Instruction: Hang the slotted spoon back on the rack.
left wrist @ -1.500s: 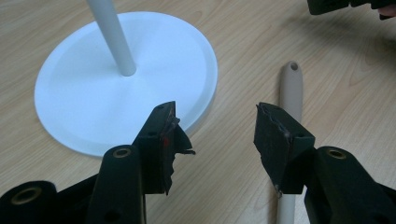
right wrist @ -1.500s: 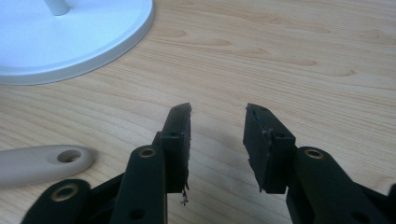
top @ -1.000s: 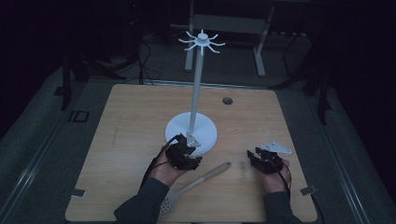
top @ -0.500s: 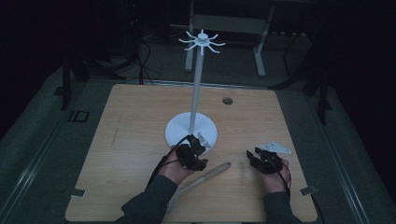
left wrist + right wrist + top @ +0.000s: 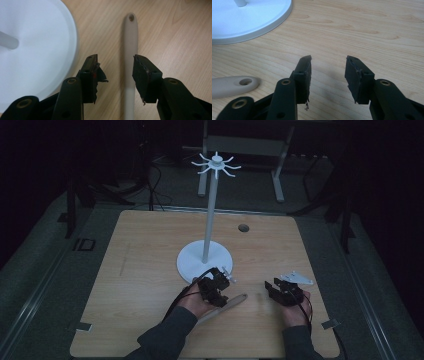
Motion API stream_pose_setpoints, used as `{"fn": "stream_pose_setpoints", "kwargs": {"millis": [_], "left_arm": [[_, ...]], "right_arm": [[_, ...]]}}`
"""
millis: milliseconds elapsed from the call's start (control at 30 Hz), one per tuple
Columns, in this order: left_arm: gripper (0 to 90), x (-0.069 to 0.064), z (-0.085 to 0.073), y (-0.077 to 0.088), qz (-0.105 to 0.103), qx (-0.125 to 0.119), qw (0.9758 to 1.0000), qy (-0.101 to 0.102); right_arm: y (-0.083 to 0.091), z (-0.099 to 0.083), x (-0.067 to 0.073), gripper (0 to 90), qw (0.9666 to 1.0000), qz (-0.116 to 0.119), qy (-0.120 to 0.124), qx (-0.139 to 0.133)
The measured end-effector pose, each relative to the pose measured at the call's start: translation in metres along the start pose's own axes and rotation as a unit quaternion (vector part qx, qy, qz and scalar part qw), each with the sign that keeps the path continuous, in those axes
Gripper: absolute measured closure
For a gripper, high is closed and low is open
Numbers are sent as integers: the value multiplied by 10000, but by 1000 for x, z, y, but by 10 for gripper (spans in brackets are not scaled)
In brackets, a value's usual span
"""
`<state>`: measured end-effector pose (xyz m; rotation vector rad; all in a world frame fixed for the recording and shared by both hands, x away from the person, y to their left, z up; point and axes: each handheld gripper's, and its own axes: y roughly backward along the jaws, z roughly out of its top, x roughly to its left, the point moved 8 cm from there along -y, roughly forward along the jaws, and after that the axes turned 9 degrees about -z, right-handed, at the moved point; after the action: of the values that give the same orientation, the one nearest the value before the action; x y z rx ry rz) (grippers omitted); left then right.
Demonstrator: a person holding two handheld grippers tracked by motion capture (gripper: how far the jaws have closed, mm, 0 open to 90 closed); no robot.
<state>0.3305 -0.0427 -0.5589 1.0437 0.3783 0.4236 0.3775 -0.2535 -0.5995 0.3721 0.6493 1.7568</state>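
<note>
Tabletop (image 5: pixel 140 270): light wood-grain board seen from the high view, with dark floor around it and a small dark round hole (image 5: pixel 243 227) near its far edge.
Stand (image 5: pixel 205 261): white, with a round flat base, 1 thin upright pole and a ring of curved hooks at the top; it sits near the middle of the tabletop, toward the person's side.
Utensil (image 5: pixel 130 60): a pale beige handle with a hanging hole at its tip, lying flat on the tabletop just beside the stand's base; its other end is hidden under the left forearm in the high view.
Left gripper (image 5: pixel 216 287): held low over the utensil handle, at the near edge of the stand's base.
Left jaws: apart, 1 on each side of the handle in the left gripper view; the handle runs up between them, and I cannot tell whether either touches it.
Right gripper (image 5: pixel 281 291): held over bare wood to the right of the utensil's tip, well apart from the left gripper.
Right jaws: apart, with nothing between them; the holed tip of the handle lies to their left in the right gripper view.
</note>
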Motion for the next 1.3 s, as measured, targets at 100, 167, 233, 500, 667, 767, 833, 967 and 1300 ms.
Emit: {"fn": "stream_pose_setpoints", "kwargs": {"millis": [100,167,233,500,667,767,833,967,1300], "left_arm": [[568,-1,-2,-4,-33,152,9999,-17],[569,-2,-4,-7,-64,259,9996,-42],[570,-4,-6,-10,-96,369,9993,-59],[580,-9,-11,-22,-268,676,9973,-45],[600,-9,-17,-29,-319,910,9953,-3],[602,-9,-18,-33,-366,1020,9941,42],[610,-10,-19,-35,-386,1075,9934,68],[633,-9,-21,-38,-381,1167,9924,115],[685,-9,-26,-46,-439,1414,9887,224]], "right_arm": [[0,0,-1,559,10000,-7,-20,-5],[1,0,-1,557,10000,-6,-29,-15],[0,0,0,555,10000,12,-53,-13],[0,0,2,549,10000,32,-19,-3],[0,0,0,544,10000,9,-54,-10],[0,0,1,543,10000,16,-38,-13],[0,0,1,542,10000,17,-38,-8],[0,0,1,541,10000,12,-59,-5],[-1,-1,1,540,10000,4,-52,6]]}}
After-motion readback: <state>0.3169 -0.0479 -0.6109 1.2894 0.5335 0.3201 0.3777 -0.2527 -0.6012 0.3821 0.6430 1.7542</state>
